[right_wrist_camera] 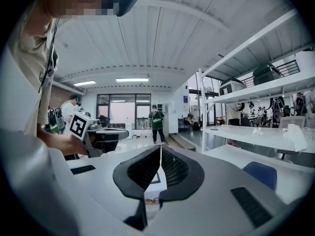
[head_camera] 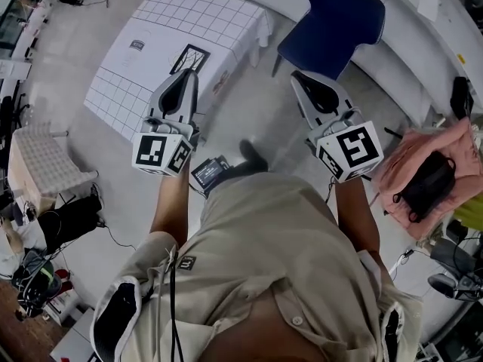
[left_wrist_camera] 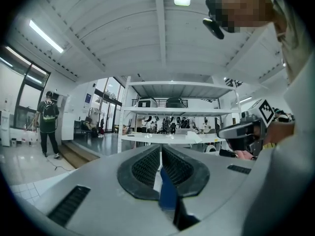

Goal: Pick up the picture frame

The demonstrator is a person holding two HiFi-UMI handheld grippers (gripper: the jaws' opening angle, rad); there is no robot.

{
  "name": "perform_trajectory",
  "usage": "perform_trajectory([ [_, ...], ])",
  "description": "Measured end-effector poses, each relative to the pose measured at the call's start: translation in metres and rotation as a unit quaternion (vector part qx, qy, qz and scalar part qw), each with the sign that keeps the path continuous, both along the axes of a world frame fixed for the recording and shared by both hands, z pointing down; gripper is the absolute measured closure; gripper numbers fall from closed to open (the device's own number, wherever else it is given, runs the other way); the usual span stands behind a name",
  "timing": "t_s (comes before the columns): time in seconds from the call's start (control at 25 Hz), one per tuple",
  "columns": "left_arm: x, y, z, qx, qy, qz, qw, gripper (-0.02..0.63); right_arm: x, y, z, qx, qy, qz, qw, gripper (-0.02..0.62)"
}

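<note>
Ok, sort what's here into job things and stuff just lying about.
Job: picture frame on the gridded table; left claw, right claw, both shut, empty.
Lying about: blue chair; pink cloth with black bag.

The person wears a beige short-sleeved shirt (head_camera: 279, 247) with pale buttons (head_camera: 296, 320), and a thin black cable (head_camera: 173, 308) runs down its front, behind the left gripper (head_camera: 189, 75). Both it and the right gripper (head_camera: 298, 76) are smooth grey, with slotted vents (left_wrist_camera: 69, 205) beside the jaws and black, finely ribbed pads (left_wrist_camera: 147, 167) (teardrop-shaped from above). At the rear of each sits a white cube (head_camera: 349, 151) bearing black square markers.
</note>
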State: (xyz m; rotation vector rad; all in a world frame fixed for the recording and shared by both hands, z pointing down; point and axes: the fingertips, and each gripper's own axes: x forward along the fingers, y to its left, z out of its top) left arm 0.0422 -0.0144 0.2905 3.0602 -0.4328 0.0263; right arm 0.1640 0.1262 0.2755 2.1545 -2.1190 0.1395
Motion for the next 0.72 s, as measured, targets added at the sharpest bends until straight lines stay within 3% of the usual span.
perform_trajectory([
  [0.44,-0.012,-0.067,-0.004,-0.003,0.022,-0.022,0.9995,0.580,-0.002,-0.082,-0.007,-0.006,0.016,-0.027,0.999,0.568],
  [0.72,-0.042,-0.094,-0.014,-0.012,0.047,-0.067,0.9966,0.580,-0.025,-0.136,-0.011,-0.014,0.025,-0.084,0.996,0.568],
])
